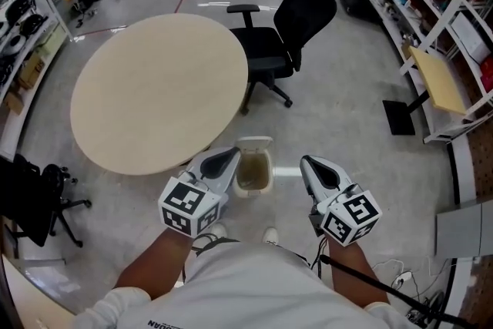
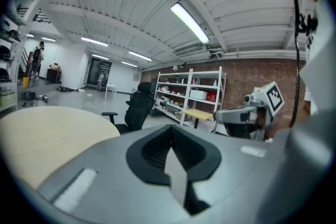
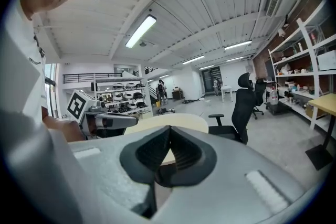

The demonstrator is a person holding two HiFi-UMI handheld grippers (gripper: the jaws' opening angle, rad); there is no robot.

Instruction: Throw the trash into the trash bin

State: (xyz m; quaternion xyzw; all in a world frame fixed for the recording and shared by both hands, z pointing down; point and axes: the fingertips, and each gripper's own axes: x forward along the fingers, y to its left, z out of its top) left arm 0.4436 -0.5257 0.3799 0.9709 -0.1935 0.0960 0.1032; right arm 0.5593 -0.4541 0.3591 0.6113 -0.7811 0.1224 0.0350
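A small cream-coloured rectangular plastic trash bin (image 1: 253, 170) stands on the glossy grey concrete floor (image 1: 339, 112), just in front of the person's feet and beside the near edge of a round beige-topped table (image 1: 158, 92). Its flat lid is tipped up at the far side, so the mouth is open to the head view. The inside looks dull brownish-tan, and it cannot be told whether that is a liner or something lying in it.

The bin sits between the two hand-held tools. The grey left gripper (image 1: 229, 156) with its black-and-white marker cube is just beside the bin's left wall. The matching right gripper (image 1: 310, 163) is a little apart on the other side. Both point roughly level, away from the person.

In the left gripper view the ribbed black pads meet in a single line with nothing caught between them. The right gripper view shows the same: jaws pressed together and empty.

A black wheeled office chair (image 1: 296, 19) stands past the table, and white metal shelving (image 1: 431, 4) runs along the right wall.
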